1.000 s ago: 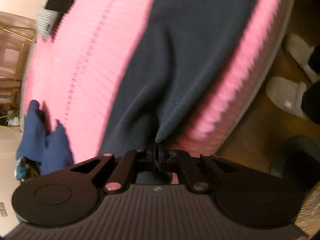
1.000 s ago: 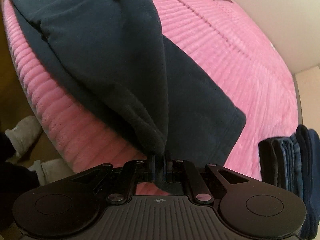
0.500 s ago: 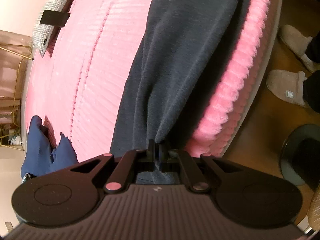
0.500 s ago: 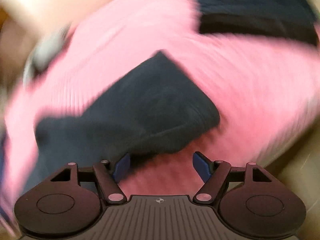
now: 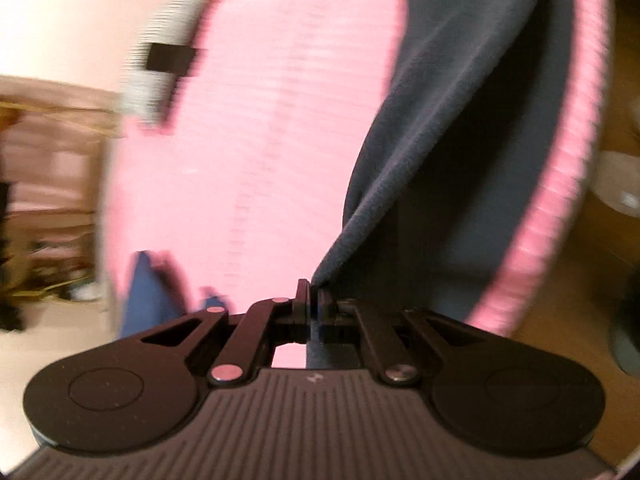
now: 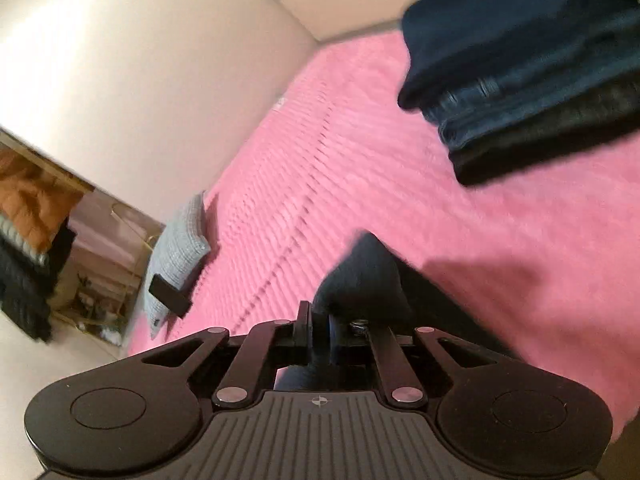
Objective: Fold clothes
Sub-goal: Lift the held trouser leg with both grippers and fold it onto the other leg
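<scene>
Dark garment point(image 5: 460, 128) cloth is pinched in the closed jaws of the left gripper point(image 5: 314, 300) and rises over the pink bed point(image 5: 280, 120). Another corner is clamped in the right gripper point(image 6: 318, 324), whose jaws have just closed on it; folded clothes point(image 6: 520, 72) lie beyond.

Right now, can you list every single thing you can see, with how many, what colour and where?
Garment: one, dark navy, lying on the bed, pinched at two spots.
Bed cover: one, pink and ribbed, spread over the whole bed.
Folded clothes stack: one pile, dark blue and black, on the pink cover, upper right in the right wrist view.
Pillow: one, grey, at the bed's edge by the wall, with a black tag.
Slipper: one seen, pale, blurred, on the wooden floor beside the bed.
Left gripper: one, black, shut on the garment.
Right gripper: one, black, its jaws have just been closing and now pinch the garment.
</scene>
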A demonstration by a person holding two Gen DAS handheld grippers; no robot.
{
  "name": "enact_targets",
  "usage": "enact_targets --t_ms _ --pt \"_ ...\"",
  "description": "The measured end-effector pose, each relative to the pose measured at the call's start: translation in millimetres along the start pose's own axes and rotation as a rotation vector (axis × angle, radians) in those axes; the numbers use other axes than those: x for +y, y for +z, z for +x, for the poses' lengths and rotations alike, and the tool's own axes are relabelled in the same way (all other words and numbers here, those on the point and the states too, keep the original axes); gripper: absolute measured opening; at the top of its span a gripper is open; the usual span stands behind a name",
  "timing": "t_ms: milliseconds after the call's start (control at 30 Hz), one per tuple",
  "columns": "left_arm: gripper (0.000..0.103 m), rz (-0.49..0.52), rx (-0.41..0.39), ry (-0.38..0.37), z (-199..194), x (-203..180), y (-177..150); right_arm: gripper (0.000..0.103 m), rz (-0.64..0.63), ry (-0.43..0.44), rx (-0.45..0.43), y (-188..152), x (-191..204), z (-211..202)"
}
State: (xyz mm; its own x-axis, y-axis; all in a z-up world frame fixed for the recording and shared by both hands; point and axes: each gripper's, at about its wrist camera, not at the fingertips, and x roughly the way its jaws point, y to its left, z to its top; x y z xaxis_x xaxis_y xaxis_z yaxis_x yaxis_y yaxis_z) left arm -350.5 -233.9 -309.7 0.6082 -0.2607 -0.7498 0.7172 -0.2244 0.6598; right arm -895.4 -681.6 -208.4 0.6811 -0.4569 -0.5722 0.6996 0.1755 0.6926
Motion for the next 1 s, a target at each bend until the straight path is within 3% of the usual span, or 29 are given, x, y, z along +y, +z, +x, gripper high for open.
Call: enact_targets --t_ms 67,167,267,433,533,633,833,867,933,967,1000 --pt "0.001 0.014 0.022 -0.027 0 -11 -5 0.006 0.039 -0.09 0.084 -23 -31 13" --pt "0.001 0.115 0.047 -0.082 7 -47 -17 0.006 0.084 -0.186 0.181 -58 -67 22" --pt "0.001 0.158 0.078 -0.132 13 -74 -24 0.006 0.094 -0.232 0.192 -69 -78 16" --pt "0.001 0.129 0.094 -0.127 16 -77 -24 0.006 0.073 -0.24 0.148 -47 -71 8" --pt "0.001 0.095 0.097 -0.116 15 -71 -22 0.009 0.042 -0.201 0.168 -48 -61 3" --pt "0.001 0.061 0.096 -0.106 16 -67 -17 0.069 0.022 -0.153 0.183 -61 -49 2" --pt "0.001 0.044 0.101 -0.117 18 -75 -14 0.066 0.032 -0.133 0.122 -76 -50 8" --pt "0.001 0.046 0.101 -0.118 18 -76 -14 0.054 0.033 -0.131 0.109 -76 -51 11" --pt "0.001 0.052 0.101 -0.12 19 -77 -15 0.046 0.027 -0.139 0.097 -72 -55 22" --pt "0.001 0.055 0.101 -0.121 20 -77 -15 0.026 0.019 -0.15 0.105 -70 -55 27" --pt "0.001 0.057 0.103 -0.123 21 -77 -15 0.012 0.007 -0.165 0.121 -68 -55 31"
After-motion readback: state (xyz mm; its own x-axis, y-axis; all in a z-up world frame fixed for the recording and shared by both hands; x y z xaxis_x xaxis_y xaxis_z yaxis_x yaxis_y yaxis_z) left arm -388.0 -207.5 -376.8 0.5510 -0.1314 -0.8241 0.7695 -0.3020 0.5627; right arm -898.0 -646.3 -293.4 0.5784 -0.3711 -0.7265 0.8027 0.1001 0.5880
